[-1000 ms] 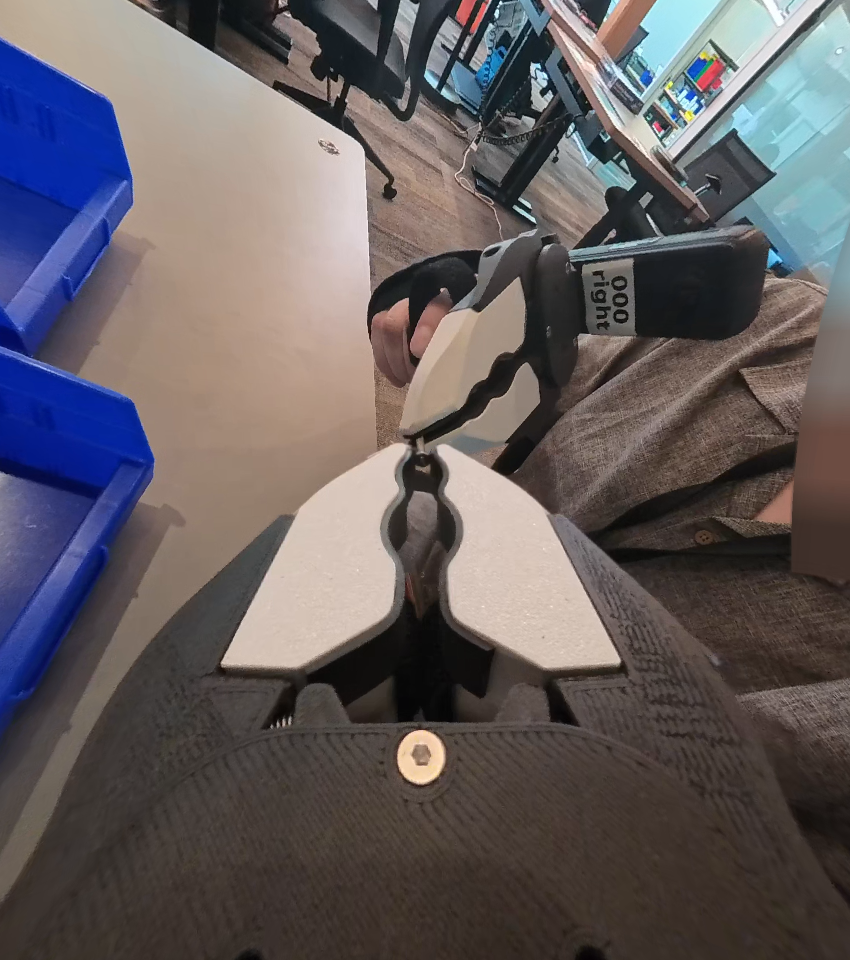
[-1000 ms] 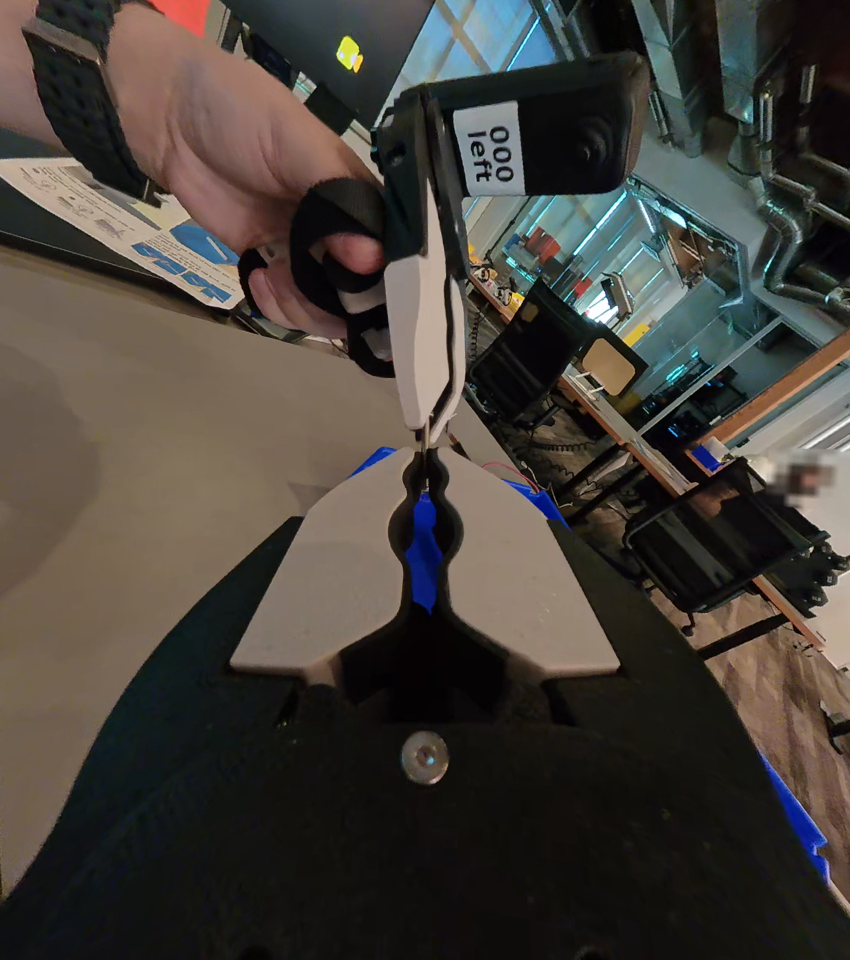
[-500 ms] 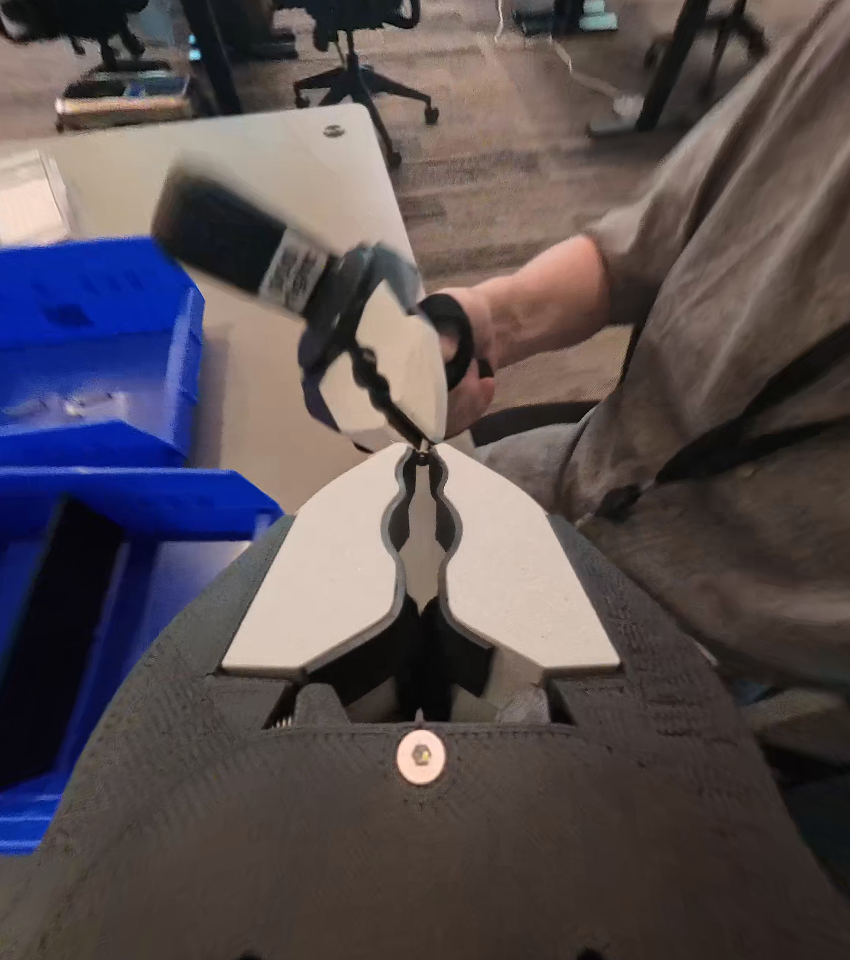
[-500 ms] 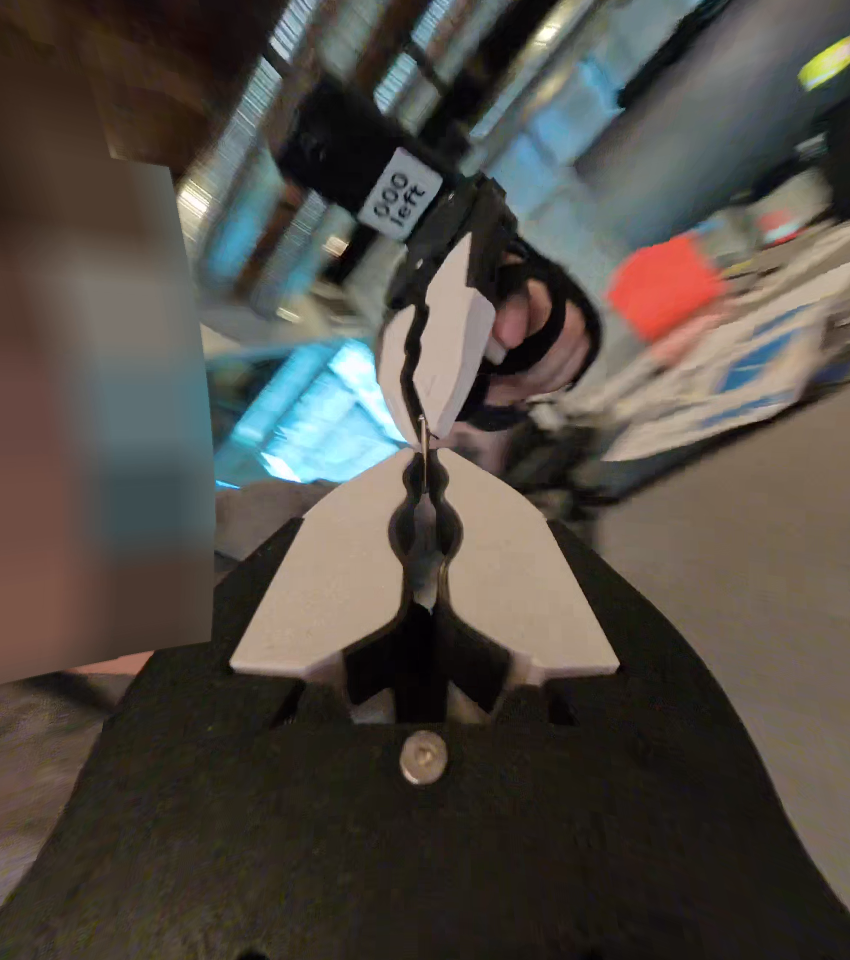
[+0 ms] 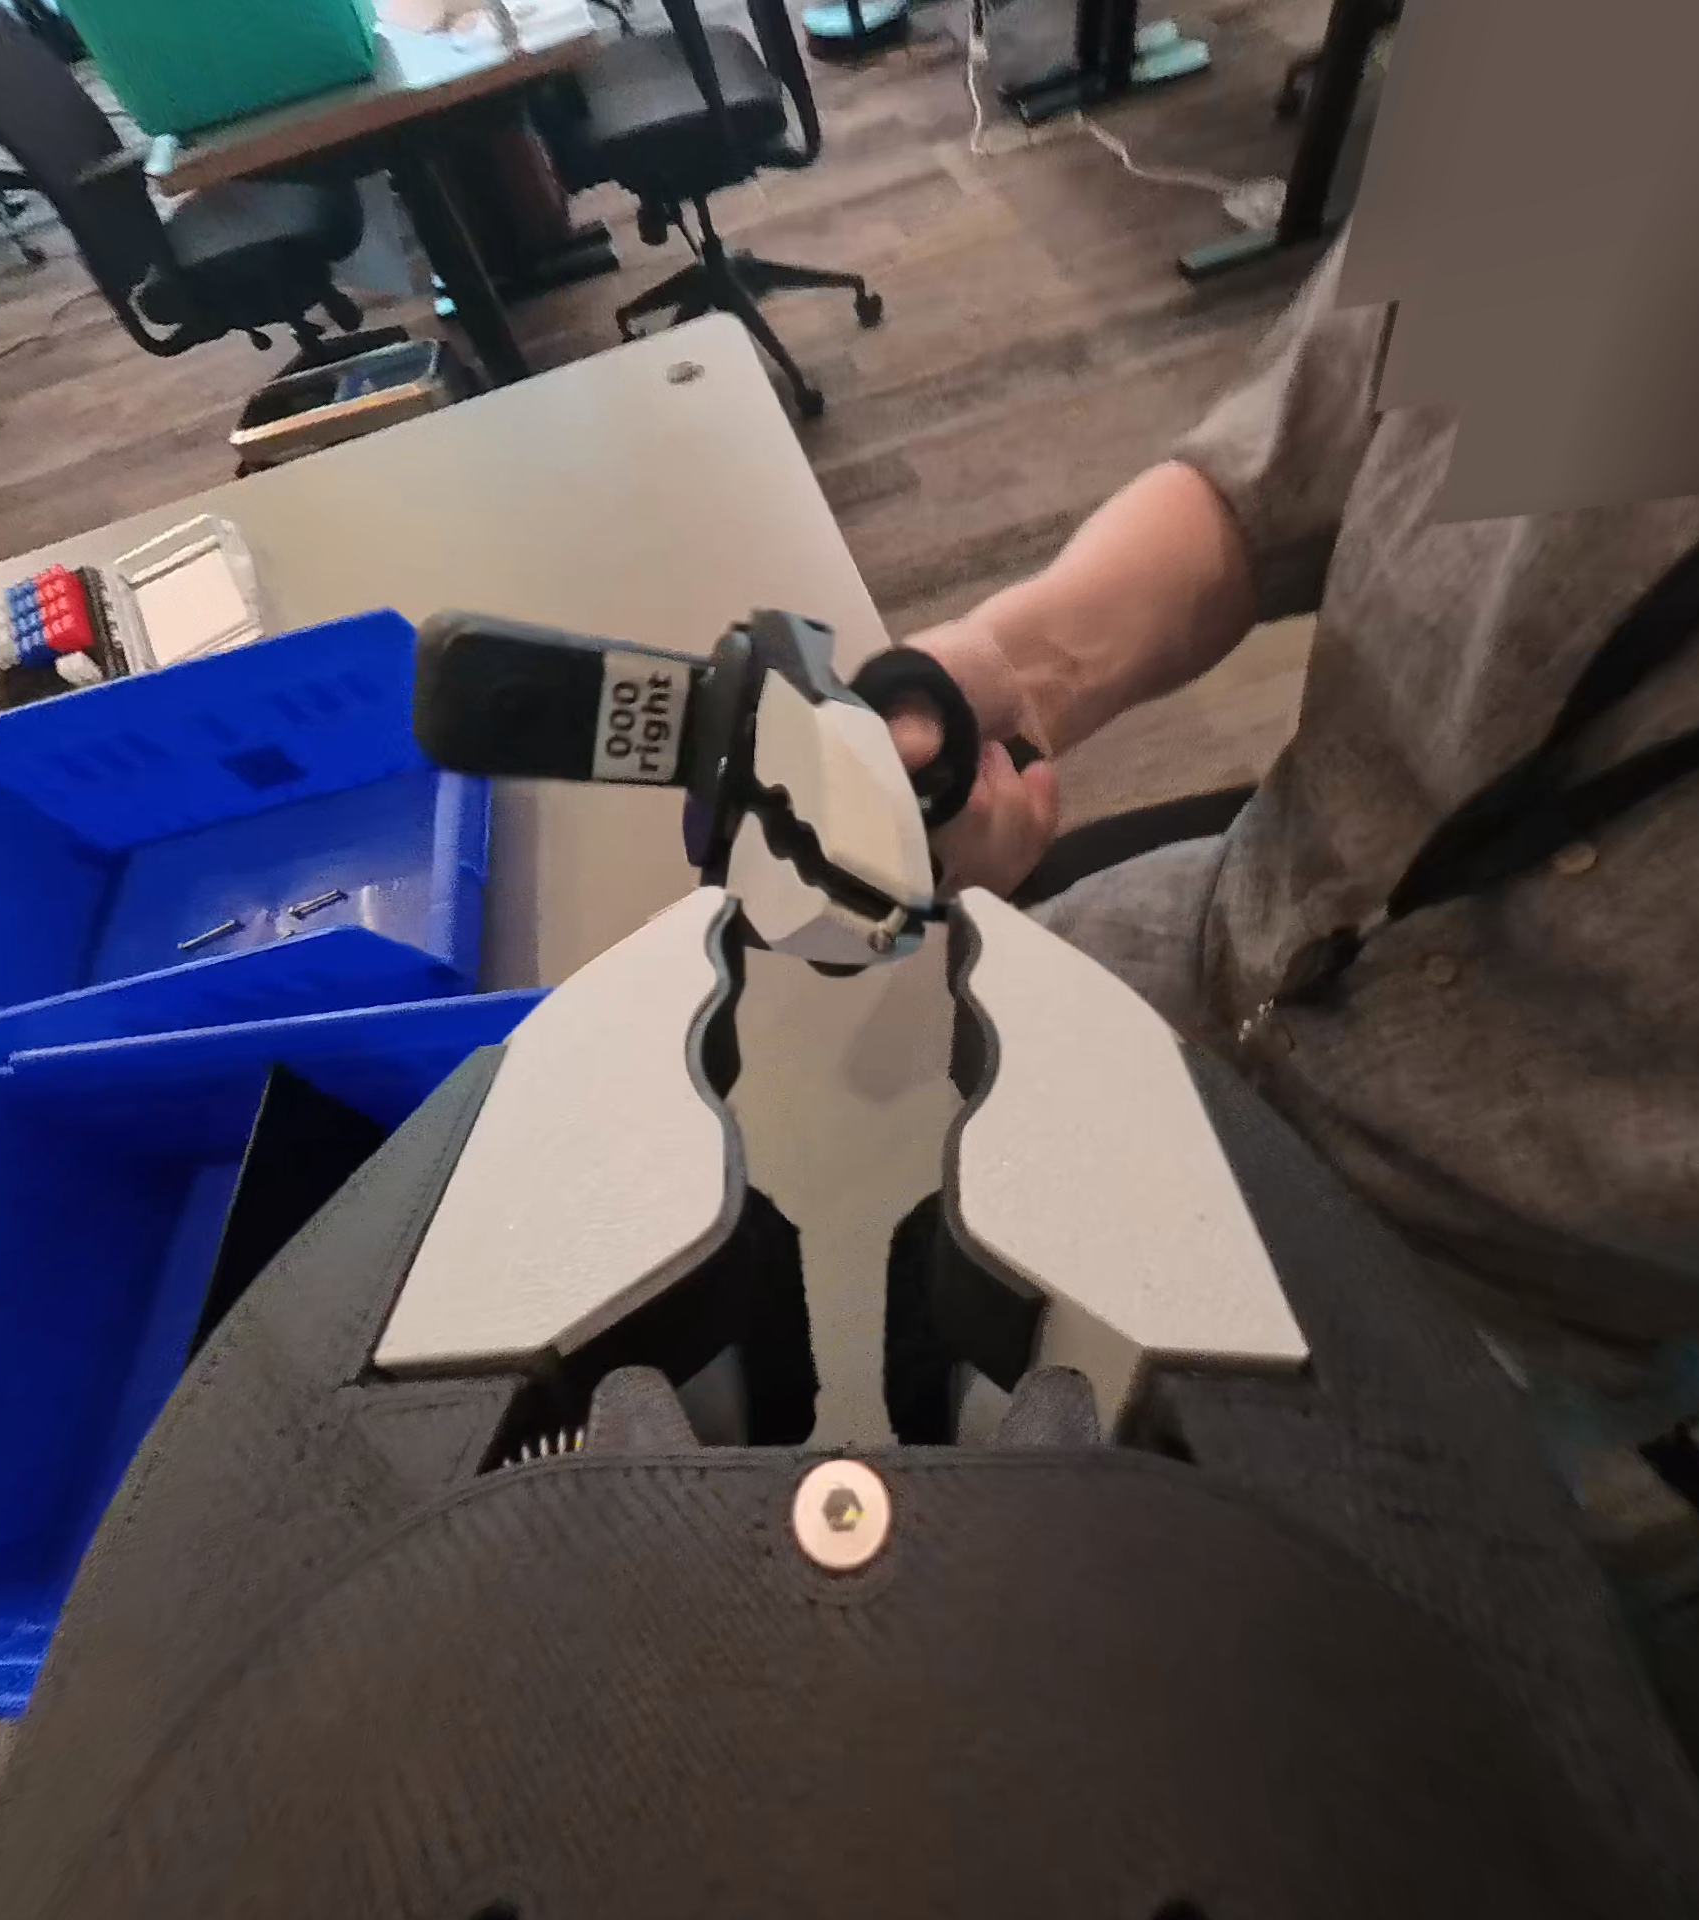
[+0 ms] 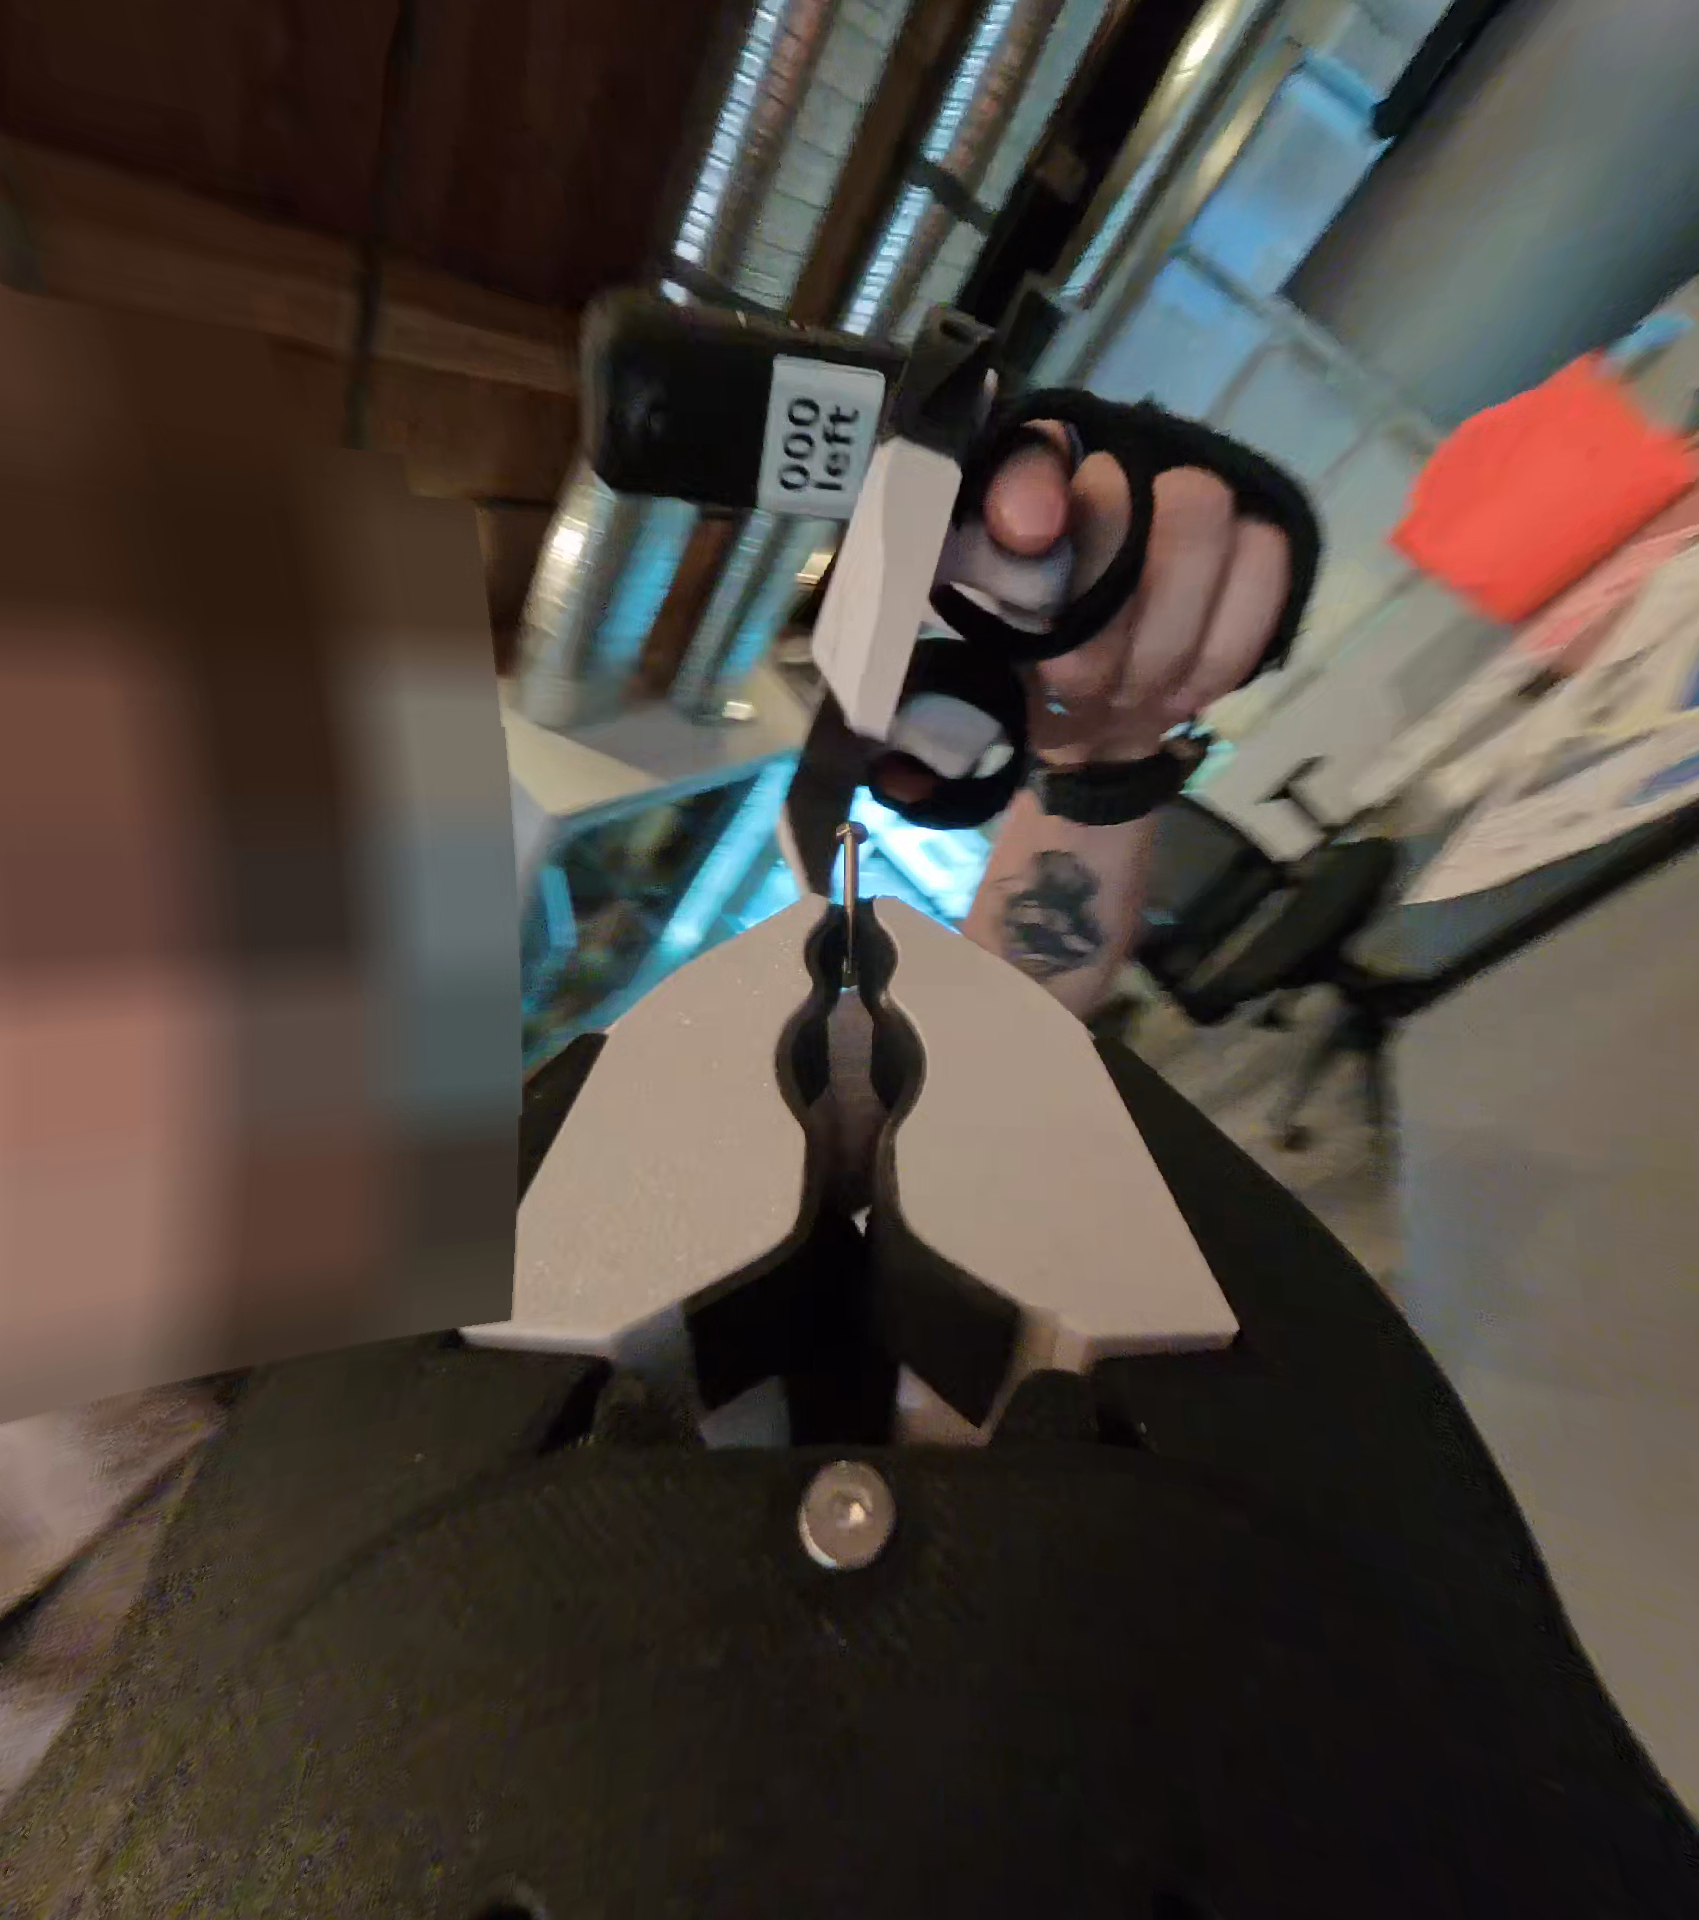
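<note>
- Your left gripper stands with its fingers spread wide and nothing between them; bare grey table shows through the gap.
- Your right gripper is closed on a thin metal pin. The pin's headed end sticks out past the fingertips toward 12 o'clock.
- Only the left wrist view shows the right gripper from outside: it sits just beyond the left's fingertips, tips pointing toward 5 o'clock, with the pin pinched at the tip and its small round head visible.
- Only the right wrist view shows the left gripper from outside: it hangs at 12 o'clock just beyond the pin, held by your hand through black loops. From this angle you cannot tell whether its fingers are apart.
- Whether the pin touches the left gripper, neither view settles; they are very near.
- Left wrist view alone gives the table contents: a blue bin at 10 o'clock with a few small dark pins lying on its floor, and a second blue bin at 9 o'clock, just beside the left gripper's body.
- Behind the bins, at 10 o'clock, far edge of the table: a small box of red, blue and white pieces and a white tray.
- Left wrist view also shows your right forearm and grey shirt at 3 o'clock.
- Right wrist view shows the table at 3 o'clock, ceiling ducts at 12, and an orange shape at 2 o'clock, blurred.
</note>
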### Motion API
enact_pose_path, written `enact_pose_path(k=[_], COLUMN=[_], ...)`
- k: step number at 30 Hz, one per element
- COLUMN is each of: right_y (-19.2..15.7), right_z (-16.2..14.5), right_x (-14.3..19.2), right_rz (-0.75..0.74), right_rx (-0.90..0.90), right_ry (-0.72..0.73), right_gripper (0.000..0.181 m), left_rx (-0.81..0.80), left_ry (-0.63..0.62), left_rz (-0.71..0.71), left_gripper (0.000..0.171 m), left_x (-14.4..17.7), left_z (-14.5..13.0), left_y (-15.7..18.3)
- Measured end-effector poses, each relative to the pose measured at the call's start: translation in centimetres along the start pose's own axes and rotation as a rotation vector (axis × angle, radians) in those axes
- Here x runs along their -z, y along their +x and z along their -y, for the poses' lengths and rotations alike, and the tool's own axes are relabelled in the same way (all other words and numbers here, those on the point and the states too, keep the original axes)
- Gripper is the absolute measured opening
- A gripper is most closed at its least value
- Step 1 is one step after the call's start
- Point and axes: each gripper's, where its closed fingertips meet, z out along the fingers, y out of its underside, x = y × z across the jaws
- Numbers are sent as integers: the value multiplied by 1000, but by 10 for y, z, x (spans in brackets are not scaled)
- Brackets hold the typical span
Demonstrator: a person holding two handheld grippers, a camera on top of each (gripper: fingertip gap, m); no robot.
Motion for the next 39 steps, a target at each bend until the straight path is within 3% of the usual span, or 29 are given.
enact_pose_path(k=[1,4,8,10,19,34,36,39], right_y=[3,12,12,9,13,15,18,16], right_z=[2,10,21,23,26,26,25,20], right_x=[2,12,19,19,26,25,25,20], right_rz=[-72,-351,-682,-736,-1009,-1062,-1034,-830], right_rx=[79,405,902,1017,1468,1535,1471,1140], right_ry=[-3,-48,-145,-163,-319,-366,-364,-262], right_gripper=[2,2,2,2,2,2,2,2], left_rx=[36,191,481,582,721,698,656,574], left_ry=[29,58,47,58,84,43,8,-22], left_rz=[16,42,-82,-72,-139,-154,-132,-119], left_gripper=[38,33,23,12,13,5,5,5], left_x=[2,7,2,1,-8,-19,-19,-17], left_z=[3,2,-5,-10,-10,-10,-13,-12], left_y=[-5,-18,-14,-21,-18,-16,-15,-11])
